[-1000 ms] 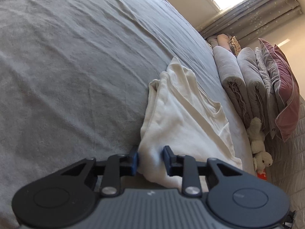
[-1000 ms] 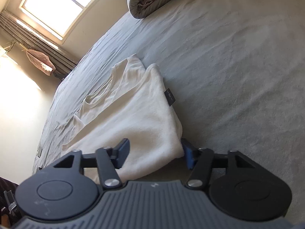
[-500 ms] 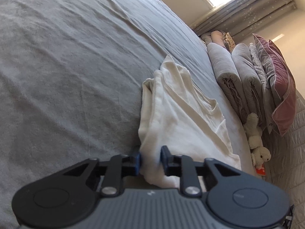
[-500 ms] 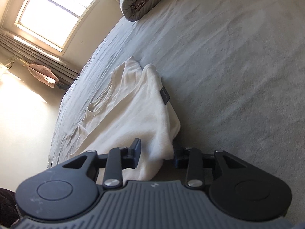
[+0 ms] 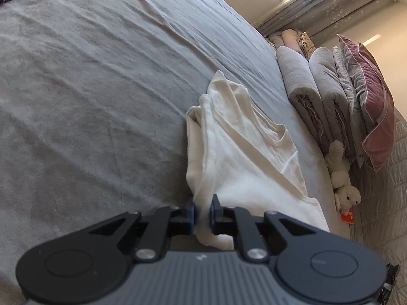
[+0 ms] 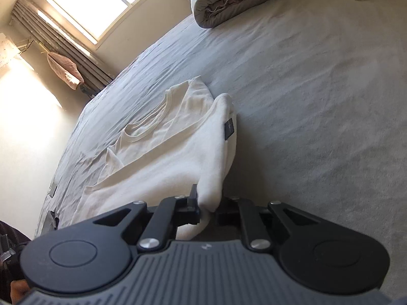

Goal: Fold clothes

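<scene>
Left wrist view first: a cream T-shirt [image 5: 236, 152] is laid out on a grey bedsheet [image 5: 89, 89], already doubled over lengthwise, with the neckline at the far end. The near corner of the shirt is pinched between the pads of the left gripper [image 5: 202, 214], whose jaws are closing the last bit onto the cloth. In the right wrist view the other near corner is bunched in the right gripper [image 6: 207, 207], also closing, with fabric squeezed between the jaws and a tail of it hanging below.

Handling-wise, the shirt can be expected to be light, soft and floppy, so no shape will be held once it's lifted, and the middle is likely to sag between the two grips. Corners and the hem edge look like the sensible places for it to be taken, all layers caught together, otherwise the under layer may get left behind. It isn't slippery-looking, just thin knit.

As for containers, none can be seen, no basket or drawer. Only rolled duvets [image 5: 305, 89], a pink pillow [image 5: 371, 106] and a plush toy [image 5: 343, 185] are stacked along the headboard side, well apart from the shirt.
</scene>
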A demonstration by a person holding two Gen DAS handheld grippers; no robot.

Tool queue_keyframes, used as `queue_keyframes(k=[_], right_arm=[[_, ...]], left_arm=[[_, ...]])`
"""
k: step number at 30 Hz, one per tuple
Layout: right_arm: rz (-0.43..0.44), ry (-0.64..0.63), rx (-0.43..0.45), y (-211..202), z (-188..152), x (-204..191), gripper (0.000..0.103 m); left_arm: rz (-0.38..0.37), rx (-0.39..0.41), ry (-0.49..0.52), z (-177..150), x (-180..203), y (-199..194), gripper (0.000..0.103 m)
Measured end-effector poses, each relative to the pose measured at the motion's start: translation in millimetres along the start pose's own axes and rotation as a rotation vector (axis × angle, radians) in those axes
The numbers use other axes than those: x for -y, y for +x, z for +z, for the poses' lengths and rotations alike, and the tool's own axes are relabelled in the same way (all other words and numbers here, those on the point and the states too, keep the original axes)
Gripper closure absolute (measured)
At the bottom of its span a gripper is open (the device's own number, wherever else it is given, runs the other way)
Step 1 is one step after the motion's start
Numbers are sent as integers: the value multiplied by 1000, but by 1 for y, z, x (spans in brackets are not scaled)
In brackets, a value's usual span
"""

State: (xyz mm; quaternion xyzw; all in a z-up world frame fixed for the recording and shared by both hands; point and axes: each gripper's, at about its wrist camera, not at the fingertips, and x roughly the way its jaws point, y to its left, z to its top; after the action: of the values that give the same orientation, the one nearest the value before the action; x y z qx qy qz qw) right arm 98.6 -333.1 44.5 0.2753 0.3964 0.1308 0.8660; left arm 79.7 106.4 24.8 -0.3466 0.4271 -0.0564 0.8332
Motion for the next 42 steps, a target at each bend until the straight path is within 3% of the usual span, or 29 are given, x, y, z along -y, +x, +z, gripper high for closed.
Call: queue_keyframes(k=[6,15,19,22,24,27,30,33,35,37,40,42], right_arm=[[17,-28,-28,-16,-8,-8,90],[52,6,-86,-75,-61,8,90],[25,-39,-139,-75,-78,14,89],[-45,-108,-116,-69,-70,10,80],[-85,-156,-67,-74,-66,6,76],[-140,-224,-2,-77,-60,1,74],[-105,-275,27,-73,-54,-6,74],[-35,-373,39,-64,-54,-26,74],[-13,-453,27,-50,-55,-44,74],[-15,-511,-1,-28,-57,-58,74],[-120,-590,-67,7,-64,-62,74],[-170,-622,-96,20,-66,-56,77]], left_arm=[[-3,-20,1,-13,-6,-26,92],[1,-86,37,-87,-19,-81,92],[55,-97,104,-93,-27,-77,85],[73,-56,113,-85,-28,-86,83],[92,2,138,-79,-27,-97,77],[152,114,193,-69,-23,-113,77],[126,169,270,-65,-7,-118,76],[27,188,423,-75,26,-107,62],[12,175,497,-84,43,-87,56],[77,147,513,-86,43,-63,56],[175,104,535,-90,44,-28,60],[182,91,502,-87,33,-21,65]])
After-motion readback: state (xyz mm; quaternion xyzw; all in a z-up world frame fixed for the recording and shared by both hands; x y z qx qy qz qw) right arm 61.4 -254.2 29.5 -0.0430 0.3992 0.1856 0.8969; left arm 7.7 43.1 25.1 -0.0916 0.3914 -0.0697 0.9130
